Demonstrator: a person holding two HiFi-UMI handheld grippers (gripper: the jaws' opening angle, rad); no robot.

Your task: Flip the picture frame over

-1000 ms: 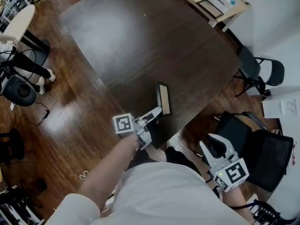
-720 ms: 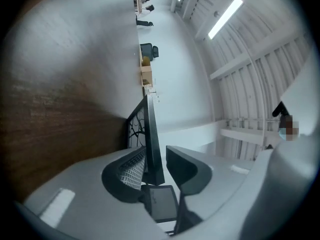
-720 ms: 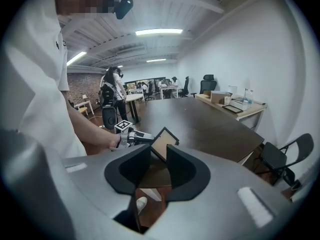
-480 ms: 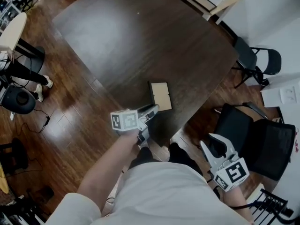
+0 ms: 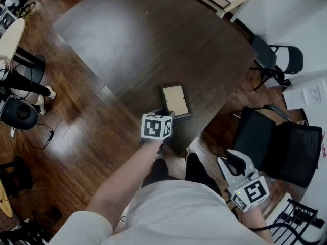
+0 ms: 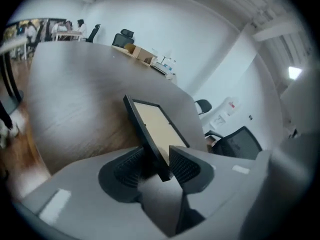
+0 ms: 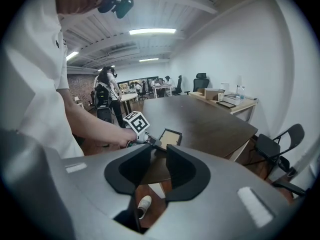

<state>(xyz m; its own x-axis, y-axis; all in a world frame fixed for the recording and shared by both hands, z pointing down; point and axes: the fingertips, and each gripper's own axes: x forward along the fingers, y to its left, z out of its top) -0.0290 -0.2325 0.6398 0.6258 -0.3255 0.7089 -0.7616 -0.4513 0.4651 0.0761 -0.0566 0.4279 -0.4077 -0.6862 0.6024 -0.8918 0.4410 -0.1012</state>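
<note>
In the head view, my left gripper (image 5: pixel 165 113) reaches over the near edge of the dark wooden table (image 5: pixel 153 40), and its marker cube (image 5: pixel 156 126) covers most of it. The picture frame (image 5: pixel 175 101) sits just past that edge with its tan panel facing up inside a dark border. My right gripper (image 5: pixel 234 160) hangs well apart from it, off the table and over the floor, beside a black office chair (image 5: pixel 278 147).

In the left gripper view, the jaws of the left gripper (image 6: pixel 159 166) are clenched on the near edge of the picture frame (image 6: pixel 155 126), with one ribbed pad on each face. The frame slants away from the camera over the table (image 6: pixel 75 99). I cannot tell whether its far edge touches the wood.

In the right gripper view, the jaws of the right gripper (image 7: pixel 159 166) stand a little apart and grasp nothing. A shoe (image 7: pixel 144 204) and the floor show through the gap. Beyond them I see the left gripper (image 7: pixel 154 143) holding the picture frame (image 7: pixel 170 138) at the table's near edge.
</note>
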